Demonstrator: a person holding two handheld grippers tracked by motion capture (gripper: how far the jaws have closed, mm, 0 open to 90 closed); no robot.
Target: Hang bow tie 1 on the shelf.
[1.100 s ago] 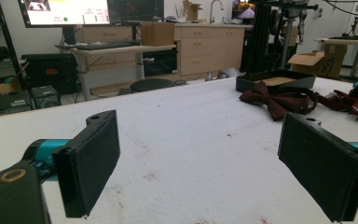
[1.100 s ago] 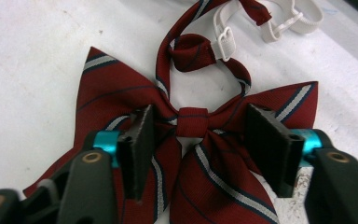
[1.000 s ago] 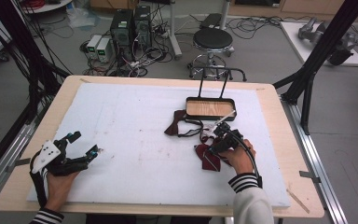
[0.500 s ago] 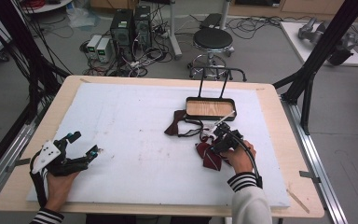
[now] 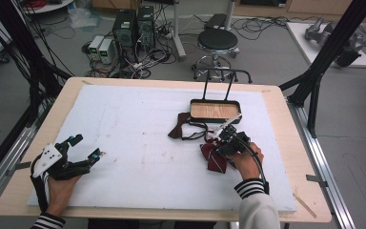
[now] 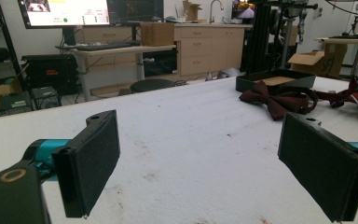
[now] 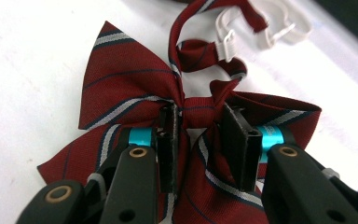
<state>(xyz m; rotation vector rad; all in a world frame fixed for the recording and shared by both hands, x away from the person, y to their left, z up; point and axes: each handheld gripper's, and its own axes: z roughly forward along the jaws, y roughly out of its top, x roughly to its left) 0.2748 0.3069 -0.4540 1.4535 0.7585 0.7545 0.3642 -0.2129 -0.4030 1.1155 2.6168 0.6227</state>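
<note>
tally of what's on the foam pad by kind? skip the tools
Striped red bow tie: 1
Plain dark maroon bow tie: 1
Black tray with wooden base: 1
Total: 3

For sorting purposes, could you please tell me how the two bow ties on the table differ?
The striped bow tie is bright red with white and dark stripes; the plain bow tie is a darker maroon without pattern. The striped one has the right hand-held gripper closing around its knot; the plain one lies untouched beside the tray. Both carry neck straps.
</note>
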